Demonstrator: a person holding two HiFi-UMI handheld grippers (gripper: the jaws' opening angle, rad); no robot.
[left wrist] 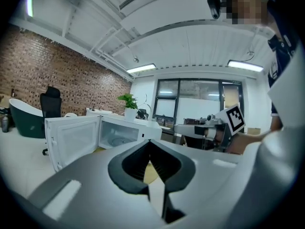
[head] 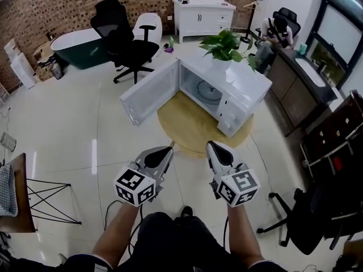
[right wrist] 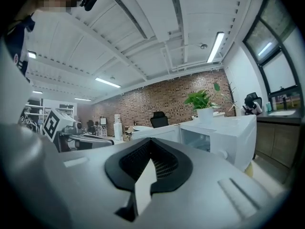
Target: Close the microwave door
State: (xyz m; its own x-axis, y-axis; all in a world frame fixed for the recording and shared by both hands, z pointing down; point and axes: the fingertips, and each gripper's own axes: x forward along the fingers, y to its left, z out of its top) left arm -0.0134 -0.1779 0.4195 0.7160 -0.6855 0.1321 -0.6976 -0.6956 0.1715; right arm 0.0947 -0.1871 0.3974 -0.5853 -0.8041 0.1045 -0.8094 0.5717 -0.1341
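Observation:
A white microwave (head: 229, 89) stands on a round wooden table (head: 193, 130) with a potted plant (head: 225, 45) on top. Its door (head: 148, 91) is swung wide open to the left, and the glass turntable shows inside. Both grippers are held low in front of the table, well short of the microwave. My left gripper (head: 165, 152) and my right gripper (head: 214, 147) are shut with nothing between the fingertips. The left gripper view has the open door (left wrist: 71, 140) and the cavity (left wrist: 116, 135) beyond the left gripper (left wrist: 150, 144). The right gripper view shows the microwave (right wrist: 224, 132) past the right gripper (right wrist: 151, 141).
A black office chair (head: 126, 38) and a dark bathtub (head: 79, 49) stand behind the door. There is a white cabinet (head: 203, 16) at the back and a seated person (head: 279, 30) by a counter (head: 309, 78) on the right. Another black chair (head: 306, 220) is at lower right, a small table (head: 17, 200) at left.

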